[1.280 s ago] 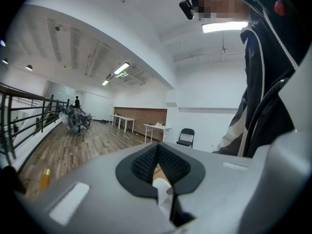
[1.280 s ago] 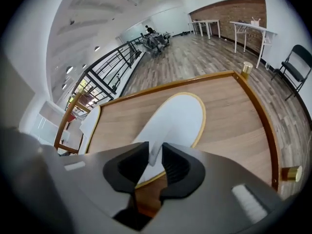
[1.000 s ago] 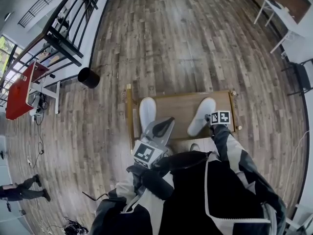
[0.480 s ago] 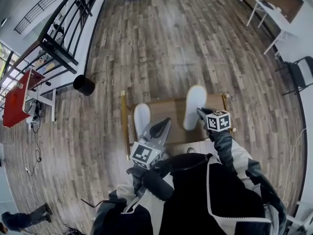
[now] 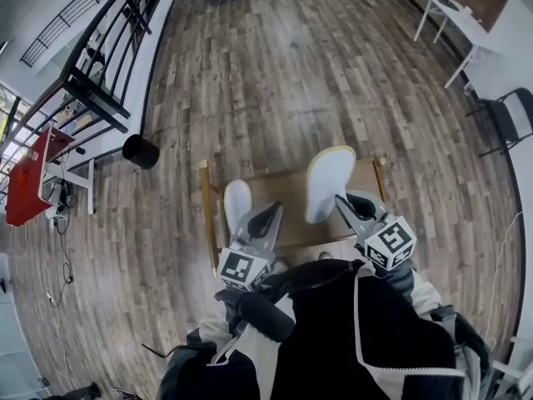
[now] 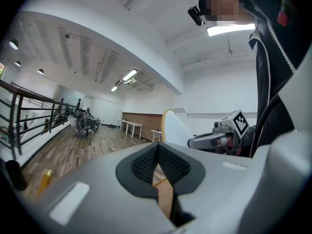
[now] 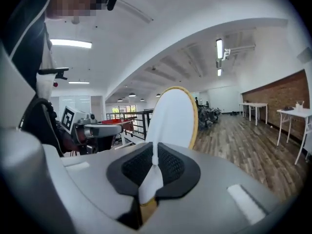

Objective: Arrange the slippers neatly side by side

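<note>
Slippers: two, one slipper (image 5: 236, 198) on board (image 5: 287, 194), other slipper (image 5: 328, 182) in right gripper (image 5: 341, 201).

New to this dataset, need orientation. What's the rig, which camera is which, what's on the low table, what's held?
There is no robot here. A person holds a hand-held claw in each hand. The head view comes from a camera on the person's head, looking down. The left and right gripper views come from a camera riding on each claw. The left claw is shut and empty. The right claw is shut on the edge of a white slipper, held up in the air. The second white slipper lies on the low wooden table.
</note>
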